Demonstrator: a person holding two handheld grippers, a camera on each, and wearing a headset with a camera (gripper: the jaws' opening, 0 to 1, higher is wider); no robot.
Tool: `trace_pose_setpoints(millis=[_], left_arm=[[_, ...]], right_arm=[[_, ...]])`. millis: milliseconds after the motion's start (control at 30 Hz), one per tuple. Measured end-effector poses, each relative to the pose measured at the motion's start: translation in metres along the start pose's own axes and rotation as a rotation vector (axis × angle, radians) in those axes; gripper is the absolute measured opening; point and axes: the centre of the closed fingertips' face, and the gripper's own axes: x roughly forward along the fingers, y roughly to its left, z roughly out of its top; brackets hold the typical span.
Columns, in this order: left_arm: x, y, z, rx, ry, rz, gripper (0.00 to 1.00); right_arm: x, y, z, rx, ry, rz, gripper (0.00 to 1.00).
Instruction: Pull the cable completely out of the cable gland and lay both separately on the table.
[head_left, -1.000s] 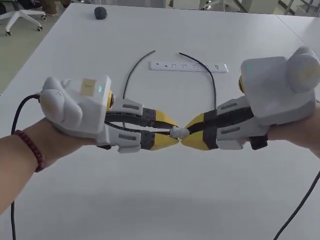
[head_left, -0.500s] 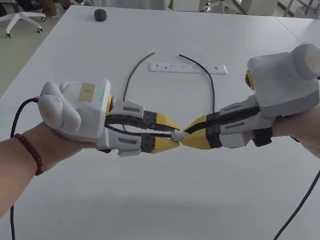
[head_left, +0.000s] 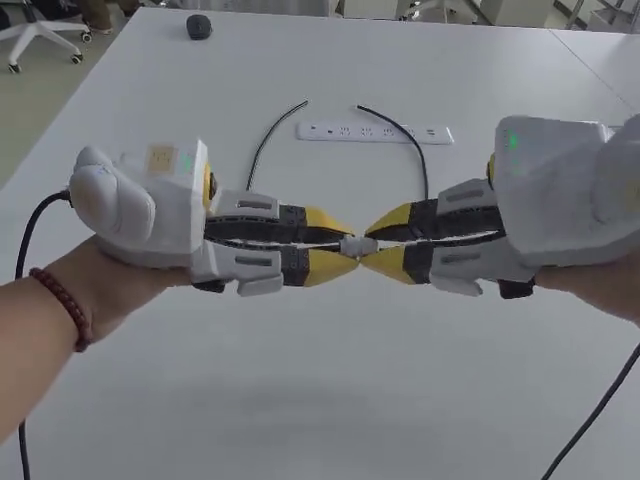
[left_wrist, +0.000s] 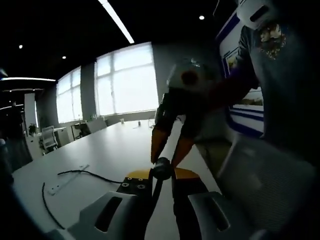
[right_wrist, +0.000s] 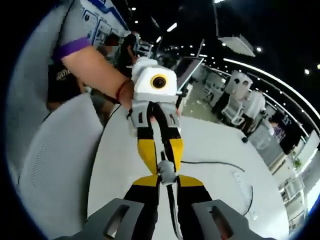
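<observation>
White table, far edge well beyond left gripper and right gripper.

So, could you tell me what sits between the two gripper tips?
The white cable gland, gripped by left gripper and right gripper; head view shows it.

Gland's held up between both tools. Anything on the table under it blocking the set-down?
Nothing visible. The cable gland is pinched between the left tool and right tool, and the table directly below is bare. The power strip and the black cable ends lie farther back, beyond the tools.
</observation>
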Motion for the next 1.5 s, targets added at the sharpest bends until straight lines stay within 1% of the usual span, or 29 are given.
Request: trace_pose_setpoints(millis=[67,133,167,200,233,267,333,367,400,467,500,567,600,633,667,733,767,800,833,867,900,933,1000,1067,1267,1367,1433,1467,1500], left_arm=[[-0.001,0.001,0.001,-0.051,-0.020,0.003,0.15],[-0.002,0.002,0.003,-0.053,-0.030,0.006,0.15],[-0.001,0.002,0.004,-0.145,-0.050,0.005,0.15],[-0.002,0.005,0.005,-0.127,-0.057,0.014,0.15],[-0.001,0.006,0.007,-0.132,-0.062,0.019,0.15],[-0.001,0.007,0.008,-0.167,-0.072,0.021,0.15],[-0.001,0.008,0.010,-0.169,-0.083,0.030,0.15],[-0.001,0.009,0.011,-0.173,-0.085,0.033,0.15],[-0.001,0.011,0.014,-0.201,-0.098,0.039,0.15],[0.000,0.011,0.014,-0.199,-0.096,0.040,0.15],[0.001,0.011,0.014,-0.198,-0.095,0.039,0.15],[0.001,0.010,0.014,-0.188,-0.098,0.039,0.15],[0.000,0.010,0.015,-0.192,-0.102,0.039,0.15],[0.000,0.009,0.014,-0.179,-0.094,0.041,0.15],[-0.001,0.010,0.016,-0.178,-0.104,0.042,0.15],[-0.001,0.009,0.019,-0.164,-0.108,0.041,0.15],[-0.002,0.009,0.021,-0.156,-0.111,0.040,0.15],[-0.002,0.008,0.021,-0.147,-0.108,0.035,0.15],[-0.002,0.008,0.018,-0.128,-0.087,0.035,0.15],[-0.002,0.006,0.017,-0.125,-0.079,0.030,0.15],[-0.002,0.004,0.017,-0.108,-0.076,0.021,0.15],[-0.002,0.004,0.016,-0.094,-0.069,0.022,0.15],[-0.003,0.003,0.016,-0.087,-0.066,0.013,0.15],[-0.004,0.002,0.016,-0.084,-0.067,0.009,0.15],[-0.004,-0.003,0.017,-0.055,-0.059,-0.011,0.15],[-0.004,-0.001,0.017,-0.060,-0.061,-0.005,0.15],[-0.004,0.002,0.019,-0.099,-0.074,0.007,0.15],[-0.004,0.003,0.019,-0.103,-0.079,0.009,0.15],[-0.004,0.004,0.019,-0.109,-0.083,0.015,0.15]], right_arm=[[0.000,0.001,-0.001,-0.085,0.026,-0.026,0.07],[0.000,-0.001,-0.001,-0.107,0.027,-0.044,0.07],[-0.001,-0.002,0.000,-0.141,0.029,-0.059,0.07],[-0.002,-0.004,-0.001,-0.172,0.032,-0.077,0.07],[-0.002,-0.006,0.000,-0.184,0.032,-0.091,0.07],[-0.003,-0.008,0.001,-0.232,0.037,-0.108,0.07],[-0.004,-0.011,0.001,-0.256,0.044,-0.134,0.07],[-0.005,-0.012,0.001,-0.293,0.053,-0.150,0.07],[-0.005,-0.014,0.002,-0.340,0.057,-0.165,0.07],[-0.006,-0.013,0.001,-0.350,0.069,-0.169,0.07],[-0.006,-0.013,-0.001,-0.367,0.076,-0.156,0.07],[-0.008,-0.015,0.002,-0.326,0.052,-0.161,0.08],[-0.008,-0.015,0.002,-0.317,0.044,-0.135,0.08],[-0.010,-0.017,-0.001,-0.265,0.053,-0.141,0.08],[-0.010,-0.017,0.004,-0.215,0.011,-0.136,0.08],[-0.013,-0.021,0.003,-0.134,-0.002,-0.129,0.08],[-0.013,-0.020,0.007,-0.118,-0.030,-0.119,0.08],[-0.012,-0.019,0.006,-0.064,-0.033,-0.098,0.09],[-0.012,-0.022,0.005,-0.048,-0.026,-0.103,0.10],[-0.013,-0.022,0.007,-0.043,-0.043,-0.103,0.12],[-0.011,-0.018,0.008,-0.006,-0.052,-0.067,0.12],[-0.011,-0.020,0.005,-0.005,-0.037,-0.080,0.13],[-0.009,-0.015,0.006,0.013,-0.041,-0.051,0.12],[-0.008,-0.011,0.005,0.019,-0.036,-0.031,0.09],[-0.004,-0.007,0.005,0.036,-0.027,-0.015,0.10],[-0.004,-0.009,0.005,-0.049,-0.008,-0.039,0.09],[-0.004,-0.011,0.007,-0.134,-0.002,-0.077,0.09],[-0.004,-0.012,0.006,-0.198,0.022,-0.096,0.09],[-0.005,-0.013,0.007,-0.241,0.026,-0.115,0.09]])
